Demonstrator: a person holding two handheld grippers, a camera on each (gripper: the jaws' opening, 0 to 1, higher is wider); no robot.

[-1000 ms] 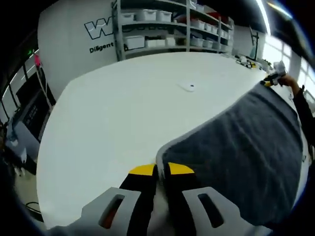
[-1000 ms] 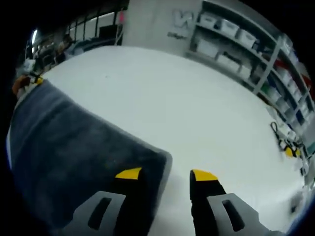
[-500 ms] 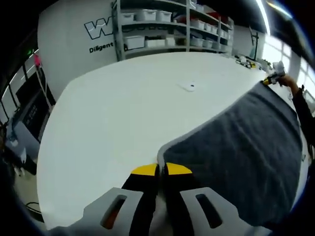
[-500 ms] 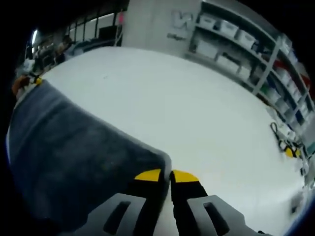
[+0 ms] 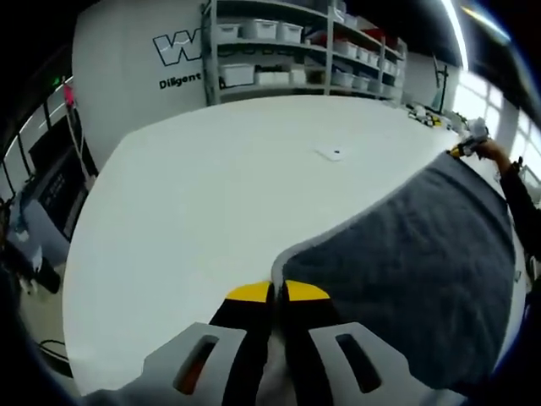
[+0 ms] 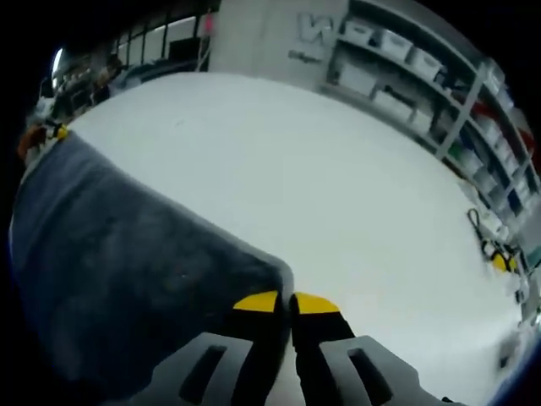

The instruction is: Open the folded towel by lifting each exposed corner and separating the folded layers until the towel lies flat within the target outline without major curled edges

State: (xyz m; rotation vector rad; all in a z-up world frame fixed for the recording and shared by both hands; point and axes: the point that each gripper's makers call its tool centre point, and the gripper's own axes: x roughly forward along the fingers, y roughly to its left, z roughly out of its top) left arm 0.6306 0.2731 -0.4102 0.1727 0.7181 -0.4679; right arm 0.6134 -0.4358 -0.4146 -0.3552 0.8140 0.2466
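1. Surroundings: a white table (image 5: 194, 194) spans both views. Shelving with white bins (image 5: 296, 46) runs along the top of the left gripper view and the upper right of the right gripper view. A small pale item (image 5: 331, 154) lies on the table, upper middle of the left gripper view, well apart from the towel.
2. Towel (image 5: 423, 271): dark grey with a pale edge, lower right in the left gripper view, lower left in the right gripper view.
3. Left gripper (image 5: 276, 292): yellow-tipped jaws clenched on the towel's near corner.
4. Right gripper (image 6: 286, 301): jaws clenched on the opposite corner.
5. Obstruction: each gripper hides the corner it pinches.
6. Change: one second ago the right gripper's jaws stood apart astride the corner. The left gripper's grip is unchanged.
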